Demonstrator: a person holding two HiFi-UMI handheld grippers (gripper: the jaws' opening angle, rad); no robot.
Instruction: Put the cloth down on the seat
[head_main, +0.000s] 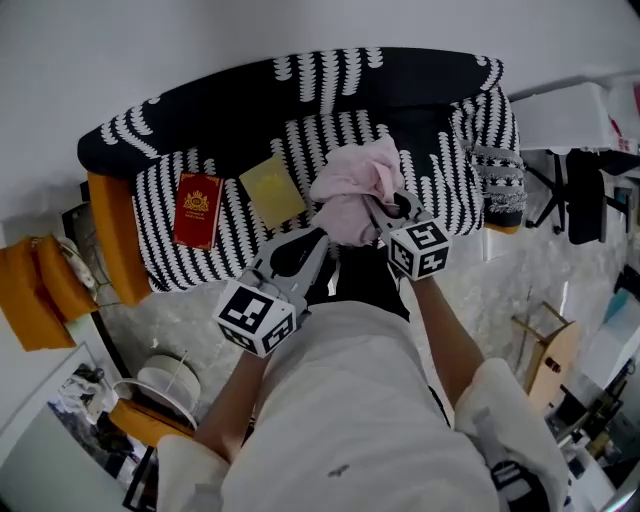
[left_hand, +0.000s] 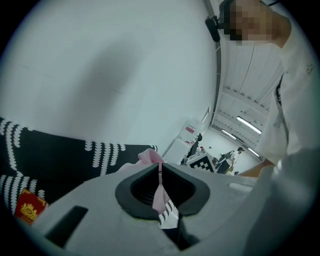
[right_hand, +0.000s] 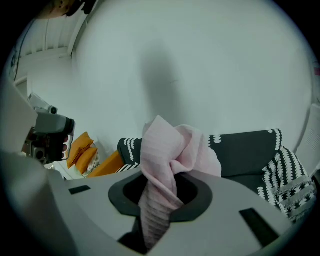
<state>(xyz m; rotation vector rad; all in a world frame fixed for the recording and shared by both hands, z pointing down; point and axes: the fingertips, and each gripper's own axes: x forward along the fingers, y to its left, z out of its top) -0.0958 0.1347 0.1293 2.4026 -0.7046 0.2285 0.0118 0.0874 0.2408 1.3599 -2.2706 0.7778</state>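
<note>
A crumpled pink cloth (head_main: 352, 190) hangs just above the black-and-white patterned sofa seat (head_main: 305, 140), right of its middle. My right gripper (head_main: 380, 212) is shut on it from the near side. In the right gripper view a twisted fold of the cloth (right_hand: 172, 155) runs down between the jaws and bunches above them. My left gripper (head_main: 322, 236) sits lower left with its tips at the cloth's lower edge. Its jaws (left_hand: 160, 175) are shut to a thin slit. Pink shows through that slit, and I cannot tell whether it pinches any fabric.
A red booklet (head_main: 197, 208) and a yellow pad (head_main: 272, 190) lie on the left half of the seat. A grey striped knit (head_main: 500, 185) drapes over the right armrest. Orange cushions (head_main: 40, 285) sit left of the sofa, and a white table (head_main: 565, 115) stands at the right.
</note>
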